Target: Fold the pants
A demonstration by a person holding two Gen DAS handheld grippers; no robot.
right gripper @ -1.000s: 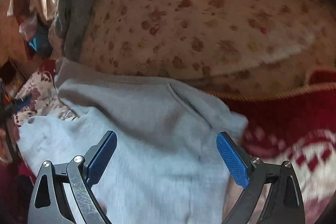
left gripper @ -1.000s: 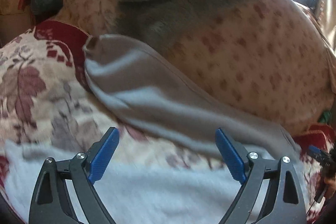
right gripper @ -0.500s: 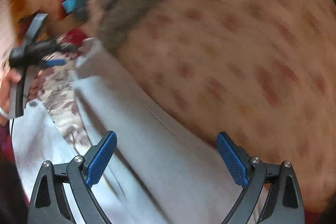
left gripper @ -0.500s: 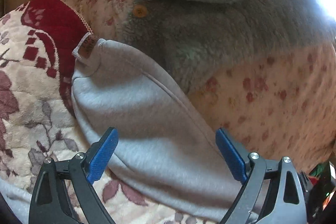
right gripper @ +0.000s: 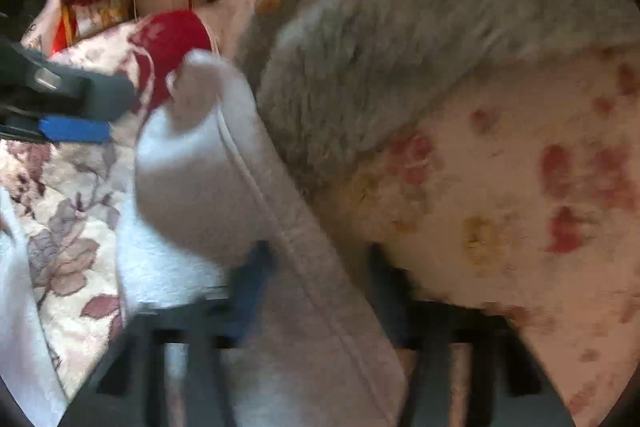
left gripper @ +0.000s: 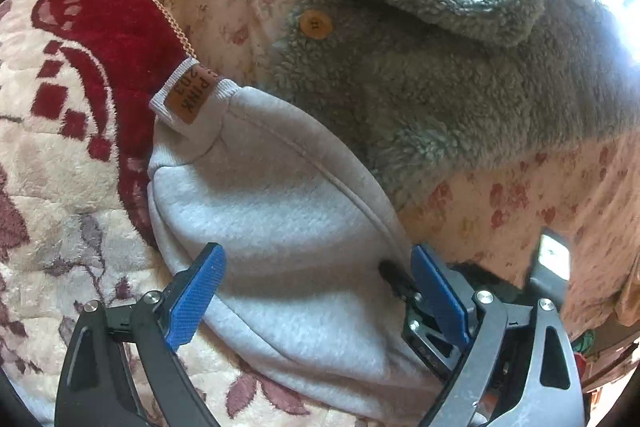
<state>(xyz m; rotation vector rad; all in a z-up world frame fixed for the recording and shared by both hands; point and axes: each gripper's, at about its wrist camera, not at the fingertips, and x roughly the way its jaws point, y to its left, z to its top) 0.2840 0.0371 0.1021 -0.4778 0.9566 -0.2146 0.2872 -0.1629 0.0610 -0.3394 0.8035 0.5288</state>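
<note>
Right, the grey pants (left gripper: 280, 211) lie on the bed, over a red-and-cream patterned blanket (left gripper: 60, 147), one leg running up to a ribbed cuff (left gripper: 224, 93) that carries a brown label (left gripper: 188, 95). The leg's seamed edge is tucked against a heaped floral quilt (left gripper: 520, 211), so it reads as the leg being gathered for a fold, the fold itself not yet made.

Left gripper (left gripper: 316, 259) hangs over the leg with its blue pads spread wide on either side of the cloth, pressing nothing; my guess is it's lining up for its own pinch. Right gripper (right gripper: 320, 267) has come in at the seam just beside it, and its jaws have just been closing with the leg's cloth between them. The right wrist view is smeared, so I can't tell whether the pads already bite. In the left wrist view its dark tip sits right at the seam, a sensible place to grab, as the stitching gives a firm edge.

Count: one pair of pants, one label, two grippers, one blanket, one quilt, and one fuzzy grey-green jacket (left gripper: 440, 87) draped on the quilt with one wooden button (left gripper: 316, 24) showing
</note>
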